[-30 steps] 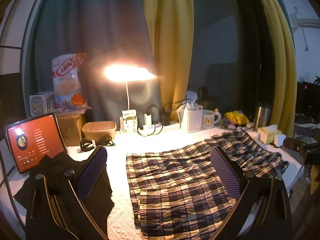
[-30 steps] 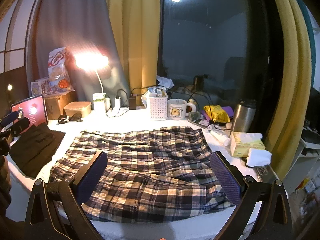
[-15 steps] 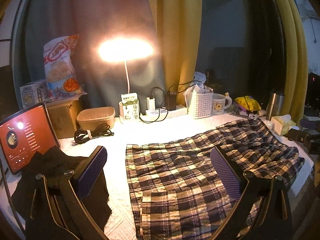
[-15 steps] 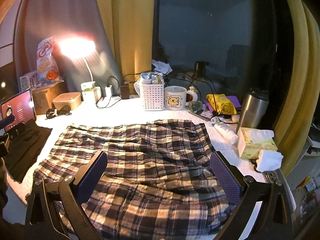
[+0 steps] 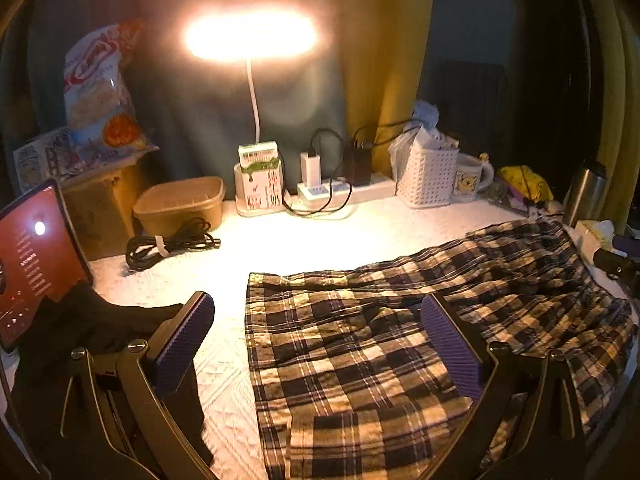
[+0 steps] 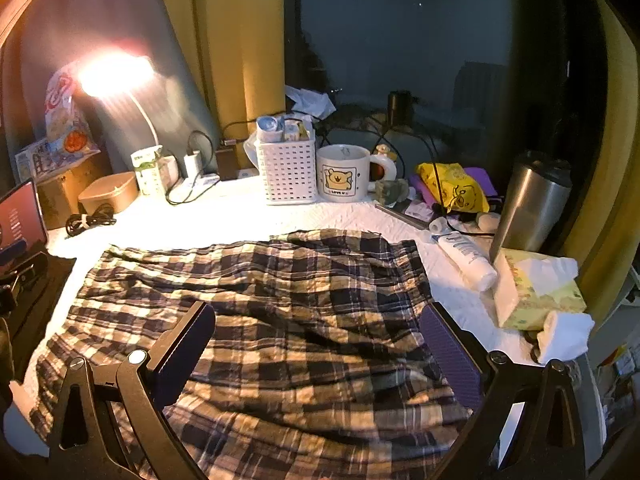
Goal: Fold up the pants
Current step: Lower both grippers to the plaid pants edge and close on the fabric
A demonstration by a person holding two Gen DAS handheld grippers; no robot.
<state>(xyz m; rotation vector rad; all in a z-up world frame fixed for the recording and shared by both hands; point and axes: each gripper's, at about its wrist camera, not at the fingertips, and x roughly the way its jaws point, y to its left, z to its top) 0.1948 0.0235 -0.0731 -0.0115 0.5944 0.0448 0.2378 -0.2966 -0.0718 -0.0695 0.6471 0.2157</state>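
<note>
Both sets of jaws stand wide apart and hold nothing; the left gripper (image 5: pixel 318 340) hangs low over one end of the plaid pants (image 5: pixel 400 340), with one purple pad over the dark cloth (image 5: pixel 80 332) beside them and the other over the plaid itself; the right gripper (image 6: pixel 318 344) hangs over the other end of the plaid pants (image 6: pixel 280 300), both pads above the fabric; whether either touches the cloth I cannot tell. The pants lie spread flat and wrinkled across the white table (image 5: pixel 300 244), filling most of its near half. Along the far edge stand a lit desk lamp (image 5: pixel 250 36), a small carton (image 5: pixel 260 176) at its foot, a power strip (image 5: pixel 344 190) with chargers plugged in, a white basket (image 6: pixel 286 172) and a bear mug (image 6: pixel 344 174) just beside it; a coiled black cable (image 5: pixel 168 242) lies in front of a tan box (image 5: pixel 180 202); a red-lit tablet (image 5: pixel 32 256) leans at the far left. Near the other end of the pants are a steel tumbler (image 6: pixel 534 200), a white tube (image 6: pixel 466 258) and a tissue pack (image 6: pixel 536 288).
</note>
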